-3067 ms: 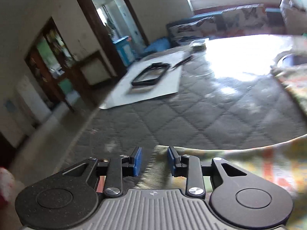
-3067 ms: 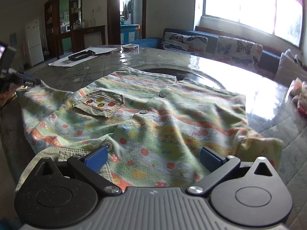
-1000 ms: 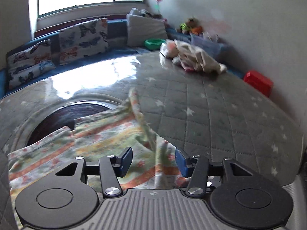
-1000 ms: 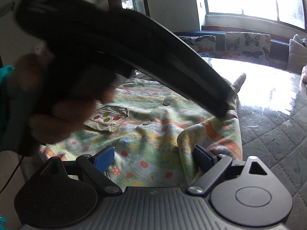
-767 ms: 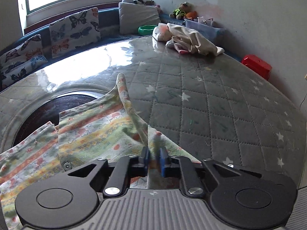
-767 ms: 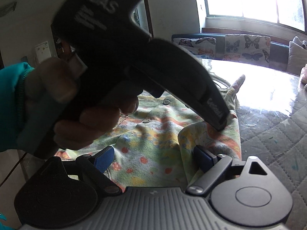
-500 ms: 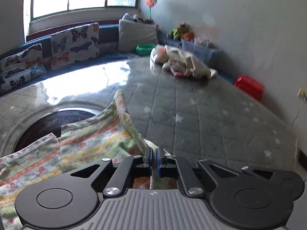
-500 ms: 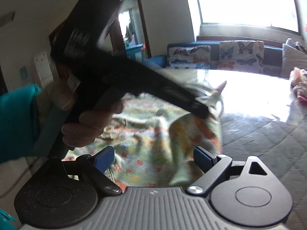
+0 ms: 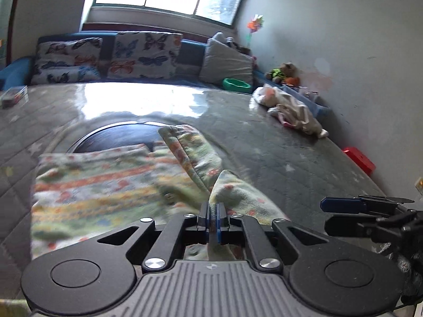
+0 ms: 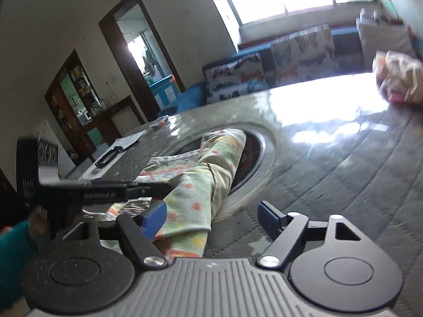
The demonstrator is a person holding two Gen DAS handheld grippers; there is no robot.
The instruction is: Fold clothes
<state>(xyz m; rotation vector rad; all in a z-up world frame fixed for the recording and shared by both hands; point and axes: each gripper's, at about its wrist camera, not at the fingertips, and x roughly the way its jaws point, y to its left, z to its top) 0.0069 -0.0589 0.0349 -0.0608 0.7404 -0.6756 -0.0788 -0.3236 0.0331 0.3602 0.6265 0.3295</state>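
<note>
A flowery green-and-orange shirt (image 9: 105, 179) lies on the grey quilted table cover (image 9: 277, 158), partly over a dark round inset (image 9: 119, 137). My left gripper (image 9: 211, 219) is shut on a fold of the shirt's edge and lifts it into a ridge. In the right wrist view the same shirt (image 10: 201, 185) hangs in a long fold from the left gripper (image 10: 161, 187), held by a hand in a teal sleeve (image 10: 15, 237). My right gripper (image 10: 211, 216) is closing, the fold's lower end between its blue pads without being pressed.
A pile of pale clothes (image 9: 290, 111) lies at the table's far right, with a red box (image 9: 359, 158) beyond the edge. A sofa with butterfly cushions (image 9: 142, 55) runs along the back. White paper with a black frame (image 10: 111, 155) lies far left.
The left gripper closed on the shirt's edge, then lifted and carried it across, leaving the front of the right camera. The right gripper rolled and its jaws narrowed.
</note>
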